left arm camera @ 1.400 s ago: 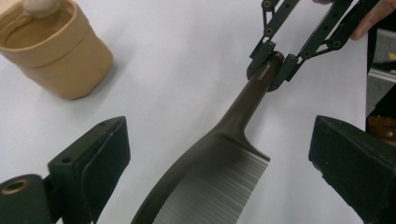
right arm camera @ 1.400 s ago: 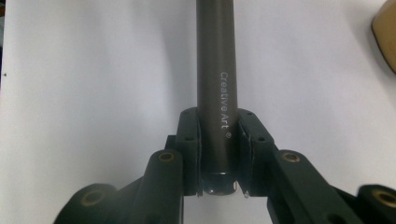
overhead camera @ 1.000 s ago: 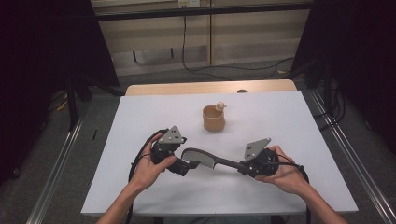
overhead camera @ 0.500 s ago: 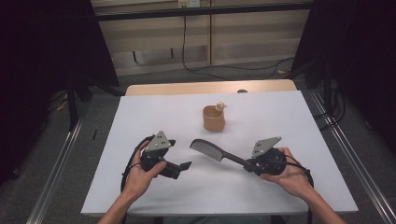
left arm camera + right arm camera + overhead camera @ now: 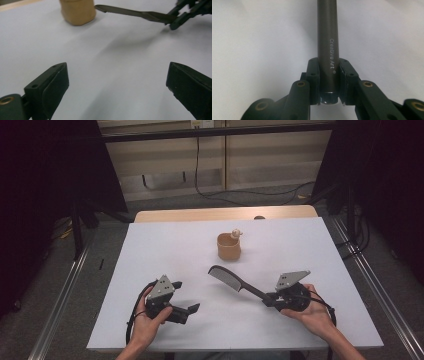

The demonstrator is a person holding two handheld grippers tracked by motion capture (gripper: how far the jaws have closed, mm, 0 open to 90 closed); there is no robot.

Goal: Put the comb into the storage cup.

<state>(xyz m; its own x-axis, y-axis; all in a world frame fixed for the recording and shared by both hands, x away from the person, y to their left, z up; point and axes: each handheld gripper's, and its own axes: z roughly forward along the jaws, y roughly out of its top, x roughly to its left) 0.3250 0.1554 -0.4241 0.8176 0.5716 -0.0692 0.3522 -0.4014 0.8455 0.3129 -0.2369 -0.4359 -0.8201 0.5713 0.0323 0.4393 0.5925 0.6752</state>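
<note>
right tongs (image 5: 269,300): pinched on the butt end of the comb's handle (image 5: 327,50), jaws pressed against both sides of it; held low over the surface (image 5: 310,245) on the person's right.
left tongs (image 5: 192,309): spread wide with nothing between the jaws, low over the surface on the person's left, well apart from the comb.
comb (image 5: 235,281): dark, long and thin; held off the surface, as its shadow in the left gripper view suggests.
long axis: runs from the right tongs up and to the left in the high view, toothed end (image 5: 220,274) leading.
cup (image 5: 229,246): tan, upright, just beyond the toothed end and apart from it; a small pale figure (image 5: 235,234) sits on its rim.
nearer hand: the right, which carries the comb; its tip already points roughly at the cup.
likely next: carry the comb on along its own axis toward the cup.
</note>
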